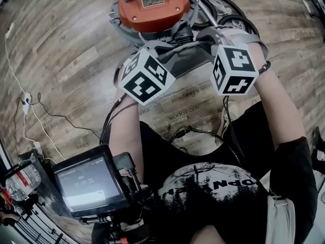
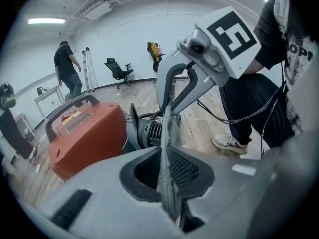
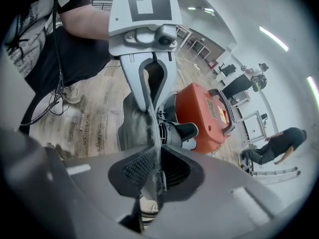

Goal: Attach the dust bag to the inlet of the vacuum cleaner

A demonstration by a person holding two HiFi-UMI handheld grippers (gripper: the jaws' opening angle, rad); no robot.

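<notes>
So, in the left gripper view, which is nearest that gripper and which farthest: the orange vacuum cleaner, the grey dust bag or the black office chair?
1. The dust bag: pinched by the left gripper.
2. The orange vacuum cleaner: just beyond, at lower left.
3. The black office chair: far back, left of centre.

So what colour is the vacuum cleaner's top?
Orange-red; the vacuum cleaner's top shows best in the head view.

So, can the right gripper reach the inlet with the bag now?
Probably yes. The right gripper is shut on the bag, and the inlet lies just past its jaws with nothing in between. The left gripper grips the bag too, so both would need to move together.
</notes>
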